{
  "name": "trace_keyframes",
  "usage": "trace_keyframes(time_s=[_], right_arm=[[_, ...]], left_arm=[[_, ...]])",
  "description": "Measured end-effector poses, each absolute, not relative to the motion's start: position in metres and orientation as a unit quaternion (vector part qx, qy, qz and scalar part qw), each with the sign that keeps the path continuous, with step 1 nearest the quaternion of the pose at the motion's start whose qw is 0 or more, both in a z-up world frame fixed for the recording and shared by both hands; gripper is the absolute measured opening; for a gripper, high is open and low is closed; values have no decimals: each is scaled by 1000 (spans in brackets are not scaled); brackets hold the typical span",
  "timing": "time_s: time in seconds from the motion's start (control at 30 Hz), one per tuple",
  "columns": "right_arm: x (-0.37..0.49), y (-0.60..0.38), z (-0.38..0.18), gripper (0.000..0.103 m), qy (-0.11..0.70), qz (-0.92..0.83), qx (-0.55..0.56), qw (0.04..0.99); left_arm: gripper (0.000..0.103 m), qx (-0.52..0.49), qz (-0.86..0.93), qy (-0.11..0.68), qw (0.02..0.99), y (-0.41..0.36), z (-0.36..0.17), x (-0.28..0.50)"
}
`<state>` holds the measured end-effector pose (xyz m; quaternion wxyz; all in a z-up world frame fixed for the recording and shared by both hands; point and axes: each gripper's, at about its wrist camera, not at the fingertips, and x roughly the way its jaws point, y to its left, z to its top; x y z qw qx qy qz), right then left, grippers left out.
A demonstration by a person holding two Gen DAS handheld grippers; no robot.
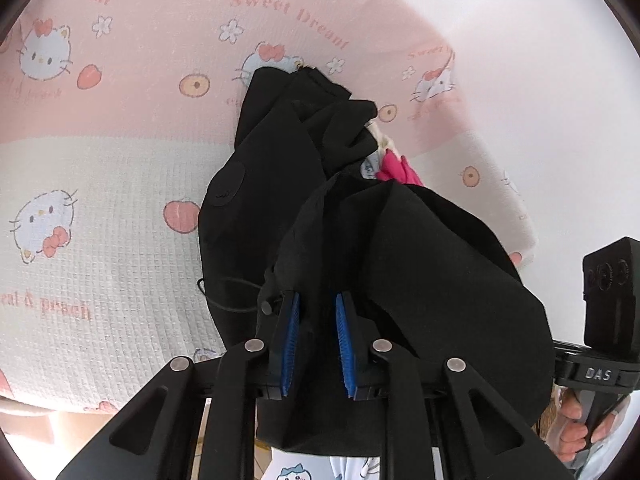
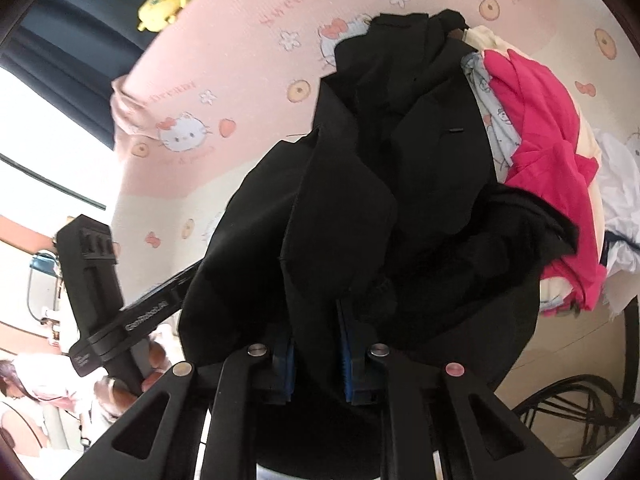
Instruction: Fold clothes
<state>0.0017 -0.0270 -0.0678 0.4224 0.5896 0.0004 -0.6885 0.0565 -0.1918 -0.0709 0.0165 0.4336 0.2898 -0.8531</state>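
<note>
A black garment (image 1: 280,208) hangs bunched between both grippers over a pink and white cartoon-print bed sheet (image 1: 120,184). My left gripper (image 1: 318,320) is shut on a fold of the black cloth, which fills the gap between its blue pads (image 1: 292,336). In the right wrist view the same black garment (image 2: 360,208) drapes over the jaws, and my right gripper (image 2: 318,344) is shut on its edge, the pads mostly hidden by cloth. The far end of the garment lies on a heap of clothes.
A heap with a pink top (image 2: 540,152), a pale printed piece (image 2: 492,120) and white cloth (image 2: 616,184) lies at the right. The other gripper's handle (image 2: 96,288) and a hand show at the left. A yellow plush toy (image 2: 164,4) sits beyond the bed.
</note>
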Motion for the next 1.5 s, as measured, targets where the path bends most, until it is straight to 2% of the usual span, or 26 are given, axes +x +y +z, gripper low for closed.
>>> trace_keyframes(time_s=[0.37, 0.6, 0.67, 0.7, 0.73, 0.8, 0.83, 0.87, 1.03, 1.13, 1.37, 1.5], right_arm=[[37, 11, -71, 16, -8, -697, 593, 402], [43, 23, -76, 15, -21, -714, 595, 368], [41, 24, -73, 16, -22, -723, 592, 357], [40, 24, -71, 16, -21, -728, 589, 350], [38, 24, -69, 16, -20, -733, 586, 344], [38, 23, -60, 35, -7, -753, 575, 319], [39, 23, -53, 59, 2, -766, 567, 304], [39, 25, -45, 67, 1, -777, 553, 300], [45, 29, -12, 69, -7, -807, 508, 301], [50, 13, -7, 75, 12, -807, 496, 320], [44, -38, -39, 75, 62, -773, 546, 317], [29, -60, -57, 75, 57, -751, 580, 310]], left_arm=[[16, 439, -847, 299, -1, -185, -81, 84], [17, 408, -828, 384, -2, -216, -85, 96], [22, 411, -815, 409, 8, -226, -84, 91], [36, 411, -810, 418, 12, -230, -84, 89], [58, 410, -808, 423, 17, -234, -84, 87], [73, 404, -812, 420, 28, -237, -85, 85], [73, 405, -814, 416, 31, -238, -86, 85], [73, 409, -813, 414, 31, -237, -89, 83], [73, 440, -796, 415, 24, -233, -114, 69], [73, 450, -790, 416, 14, -228, -125, 63], [73, 469, -792, 391, -4, -219, -134, 47], [73, 478, -793, 377, -18, -218, -139, 31]])
